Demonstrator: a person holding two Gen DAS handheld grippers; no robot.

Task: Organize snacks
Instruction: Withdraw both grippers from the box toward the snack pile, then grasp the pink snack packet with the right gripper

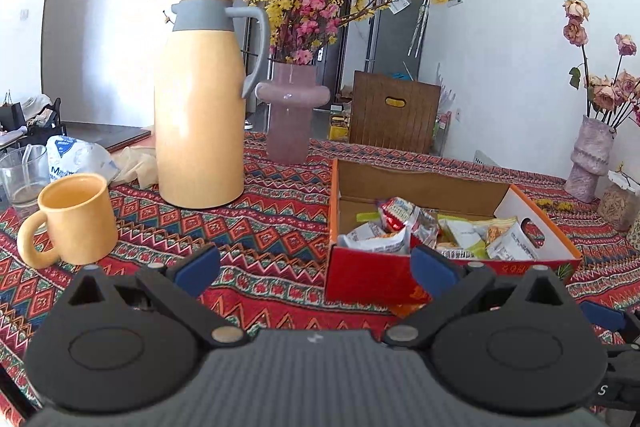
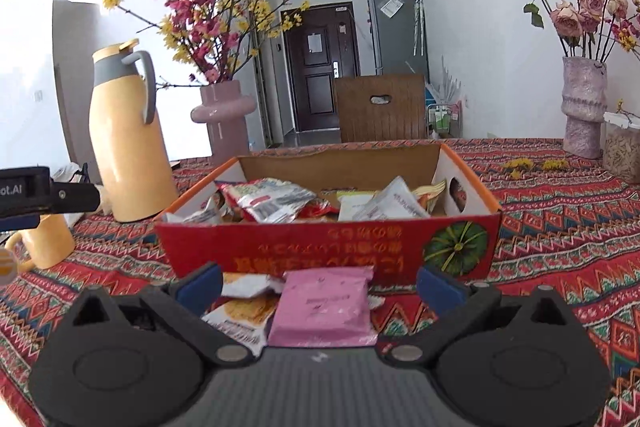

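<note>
Snack packets (image 2: pixel 276 203) are lying heaped in the red cardboard box (image 2: pixel 328 247) just ahead of the right gripper (image 2: pixel 318 285), whose blue-padded fingers (image 2: pixel 200 285) are standing wide apart and gripping nothing. Between those fingers, a pink packet (image 2: pixel 324 311) is resting on the patterned tablecloth (image 2: pixel 560 227) against the box's near wall, with an orange-printed packet (image 2: pixel 244 311) lying just to its left, partly under it. The left gripper (image 1: pixel 316 265) is likewise spread wide and empty, hovering level over the cloth, its right finger (image 1: pixel 434 269) sitting in front of the box's near left corner. Ahead and to its left, a yellow mug (image 1: pixel 76 219) and a tall yellow thermos jug (image 1: pixel 200 99) are standing upright.
</note>
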